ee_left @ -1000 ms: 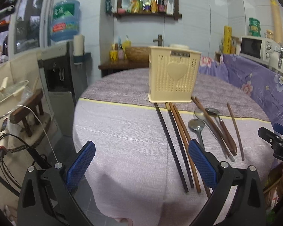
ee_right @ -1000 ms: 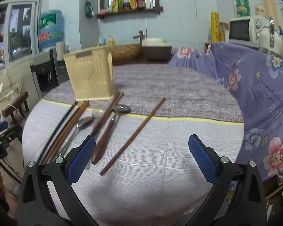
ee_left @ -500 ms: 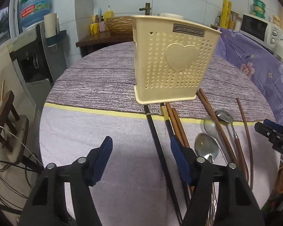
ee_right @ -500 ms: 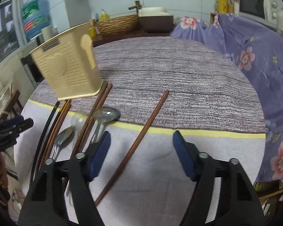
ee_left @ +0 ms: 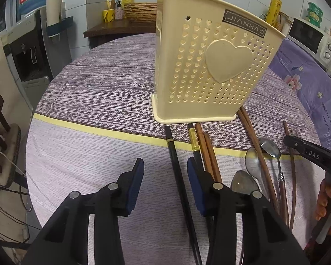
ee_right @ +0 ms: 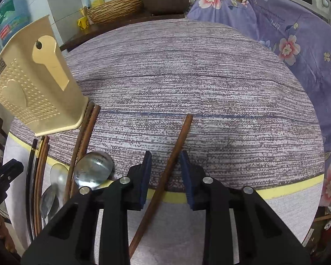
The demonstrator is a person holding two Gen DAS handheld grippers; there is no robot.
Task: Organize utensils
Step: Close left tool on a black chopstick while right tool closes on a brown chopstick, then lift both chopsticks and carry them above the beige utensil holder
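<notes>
My left gripper (ee_left: 165, 172) has its jaws spread over the worktop (ee_left: 94, 154), straddling one long black chopstick with a gold band (ee_left: 176, 172) that runs from 12 to 6 o'clock between the blue pads; neither pad touches it. A second black gold-banded chopstick (ee_left: 194, 145) lies just beside the right pad, partly hidden under it.

My right gripper (ee_right: 165, 174) also has its jaws spread, narrower, around a single dark brown wooden chopstick (ee_right: 178, 145) that lies apart from the others, its tip pointing toward 1 o'clock. I see a small gap on each side, so the pads are not pinching it.

Outward in the left view, toward 1 o'clock, a pair of brown wooden chopsticks (ee_left: 206, 152) lies beside the black ones. Toward 3 o'clock lie three metal spoons (ee_left: 269, 148) and another pair of brown chopsticks (ee_left: 251, 132) running under the holder's corner. I count two black and five brown chopsticks in all.

The cream perforated plastic utensil holder with a raised heart (ee_left: 209, 66) stands upright at 12 o'clock in the left view and at 10 o'clock in the right view, on the striped purple tablecloth.
</notes>
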